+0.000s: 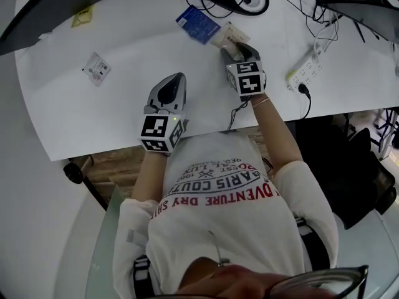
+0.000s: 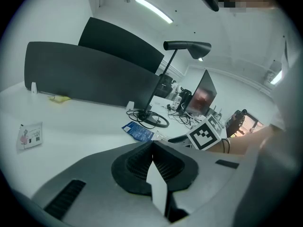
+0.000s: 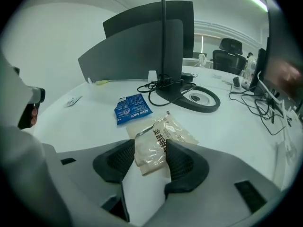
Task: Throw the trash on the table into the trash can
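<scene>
Right gripper (image 3: 149, 148) jaws spread wide, not clamped, near end of clear crinkled snack wrapper (image 3: 165, 132) between them, flat on white table (image 3: 90, 124), blue packet (image 3: 130, 109) just beyond, left gripper (image 2: 152, 148) jaws closed together

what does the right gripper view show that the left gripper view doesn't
Only the right gripper view: the right gripper with jaws apart either side of the crinkled wrapper. Only the left gripper view: the left gripper with jaws together and empty, plus the lamp head. Both: the blue packet, the lamp's round base and the dark dividers.
</scene>
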`<state>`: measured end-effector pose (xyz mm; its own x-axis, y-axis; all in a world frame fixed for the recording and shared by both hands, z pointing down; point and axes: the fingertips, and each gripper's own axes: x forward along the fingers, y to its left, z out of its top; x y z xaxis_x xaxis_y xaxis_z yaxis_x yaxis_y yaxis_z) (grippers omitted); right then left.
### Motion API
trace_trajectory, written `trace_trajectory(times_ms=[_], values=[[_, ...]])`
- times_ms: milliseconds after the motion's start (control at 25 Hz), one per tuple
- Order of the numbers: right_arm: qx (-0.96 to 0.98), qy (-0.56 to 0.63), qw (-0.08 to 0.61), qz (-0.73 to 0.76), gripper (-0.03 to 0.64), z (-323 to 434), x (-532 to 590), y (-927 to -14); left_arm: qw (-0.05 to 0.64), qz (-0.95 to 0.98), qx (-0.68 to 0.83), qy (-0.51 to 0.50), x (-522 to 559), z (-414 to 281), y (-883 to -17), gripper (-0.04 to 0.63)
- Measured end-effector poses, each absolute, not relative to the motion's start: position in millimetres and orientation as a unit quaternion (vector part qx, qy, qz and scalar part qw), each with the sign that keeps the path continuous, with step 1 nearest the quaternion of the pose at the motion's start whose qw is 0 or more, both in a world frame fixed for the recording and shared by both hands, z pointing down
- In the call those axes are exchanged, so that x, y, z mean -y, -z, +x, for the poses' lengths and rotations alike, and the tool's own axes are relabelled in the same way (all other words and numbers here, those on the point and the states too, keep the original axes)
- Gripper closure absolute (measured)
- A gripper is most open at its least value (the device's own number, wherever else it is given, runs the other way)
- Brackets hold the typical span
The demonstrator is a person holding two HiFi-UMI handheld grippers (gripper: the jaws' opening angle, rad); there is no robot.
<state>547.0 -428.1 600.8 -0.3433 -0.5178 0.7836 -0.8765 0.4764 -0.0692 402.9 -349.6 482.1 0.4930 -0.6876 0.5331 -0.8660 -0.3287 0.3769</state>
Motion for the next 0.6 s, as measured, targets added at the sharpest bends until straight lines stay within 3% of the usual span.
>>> trace_trajectory(times_ms=[120, 160, 600], values=[[0.785, -0.255, 0.357, 0.437, 0.429, 547, 427, -601, 0.324, 0.799, 0.486, -0.142, 350, 406, -485, 0.572], [0.786, -0.258, 0.358, 0.433, 0.546, 547, 425, -601, 0.325, 0.798, 0.487, -0.142, 350, 407, -486, 0.572], [0.819, -0.260, 0.332, 0.389, 0.578, 536, 405, -576, 0.305, 0.782, 0.526, -0.135, 347, 408, -471, 0.572]])
